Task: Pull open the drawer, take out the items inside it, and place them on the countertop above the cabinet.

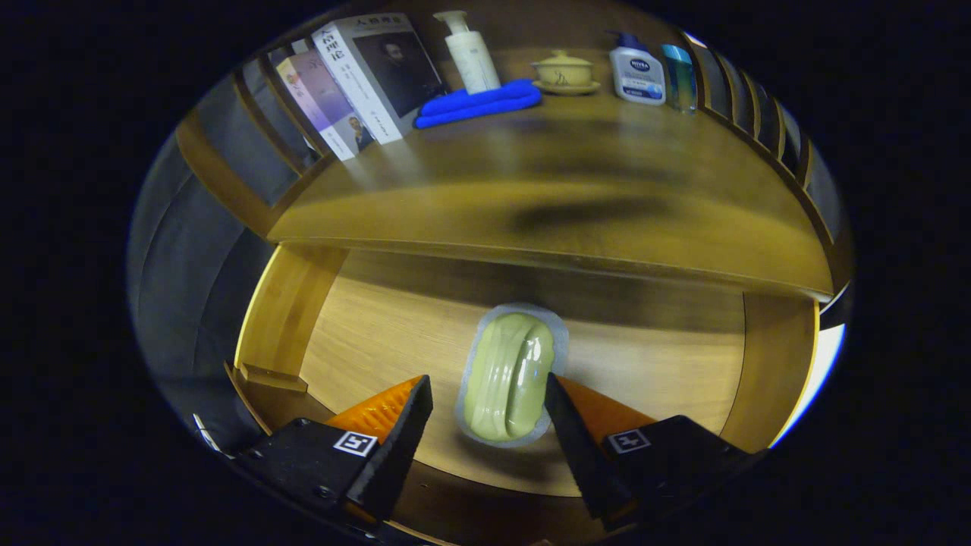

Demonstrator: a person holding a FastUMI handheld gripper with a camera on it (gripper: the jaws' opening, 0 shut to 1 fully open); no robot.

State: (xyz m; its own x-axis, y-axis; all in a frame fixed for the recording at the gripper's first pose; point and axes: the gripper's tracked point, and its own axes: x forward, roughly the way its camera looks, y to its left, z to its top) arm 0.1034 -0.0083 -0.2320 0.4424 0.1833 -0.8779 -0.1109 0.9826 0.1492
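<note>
The wooden drawer [379,334] stands pulled open below the countertop [576,205]. On the drawer floor lies a pale green, glossy oval item in a clear blister pack [510,375], lengthwise along my fingers. My gripper [487,379] is open and straddles it. The right fingertip [557,394] is at the pack's right edge, while the left fingertip [417,398] stands a little apart from its left edge. I cannot tell whether the right finger touches the pack.
At the back of the countertop stand leaning books [364,76], a white pump bottle [470,57], a folded blue cloth [478,102], a yellow lidded bowl [563,72], a white lotion bottle [637,72] and a teal bottle [679,76]. Drawer side walls [284,311] rise left and right.
</note>
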